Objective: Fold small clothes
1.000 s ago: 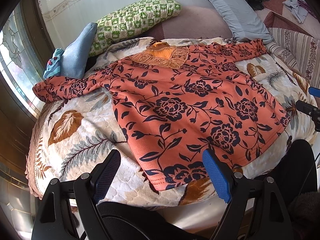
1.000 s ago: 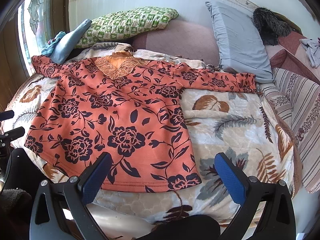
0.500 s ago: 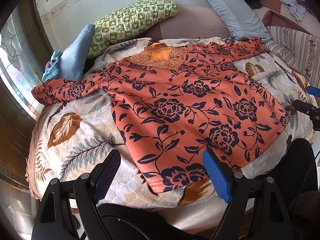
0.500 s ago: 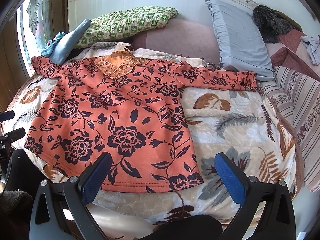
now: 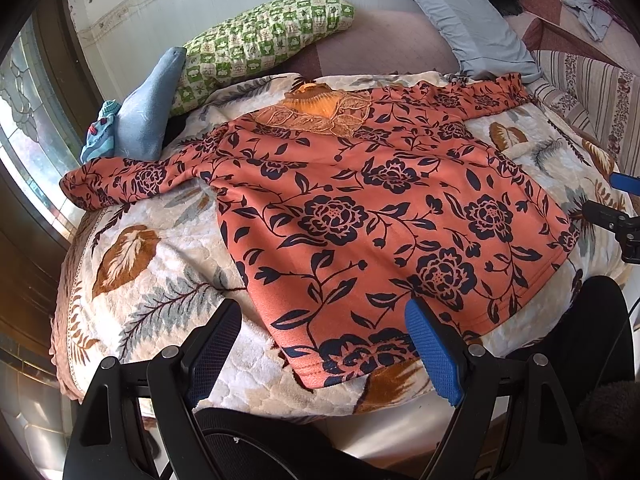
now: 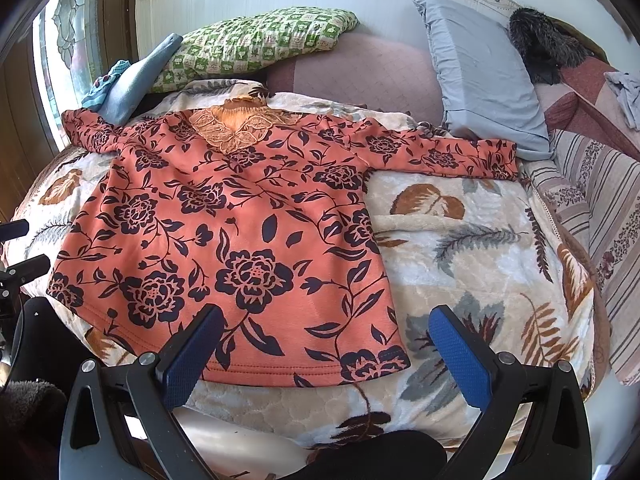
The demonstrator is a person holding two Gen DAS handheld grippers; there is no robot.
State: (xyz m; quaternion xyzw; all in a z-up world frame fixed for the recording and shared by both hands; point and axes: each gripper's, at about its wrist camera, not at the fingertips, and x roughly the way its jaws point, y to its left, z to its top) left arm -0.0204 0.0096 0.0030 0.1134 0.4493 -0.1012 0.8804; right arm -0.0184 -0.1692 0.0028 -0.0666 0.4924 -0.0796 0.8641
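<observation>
Floral top [image 6: 240,232] flat on bed, just beyond right hand-held gripper [image 6: 324,344]

Top [image 6: 240,240] on blanket [image 6: 480,248], pillows [image 6: 256,40] behind

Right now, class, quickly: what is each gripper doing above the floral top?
Left gripper: open, holding nothing, over the hem of the floral top.
Right gripper: open, holding nothing, at the hem's other corner.

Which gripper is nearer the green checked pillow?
Left, as far as the views show. The green checked pillow lies far back on the person's left; the left gripper sits on that side, the right gripper farther right.
</observation>
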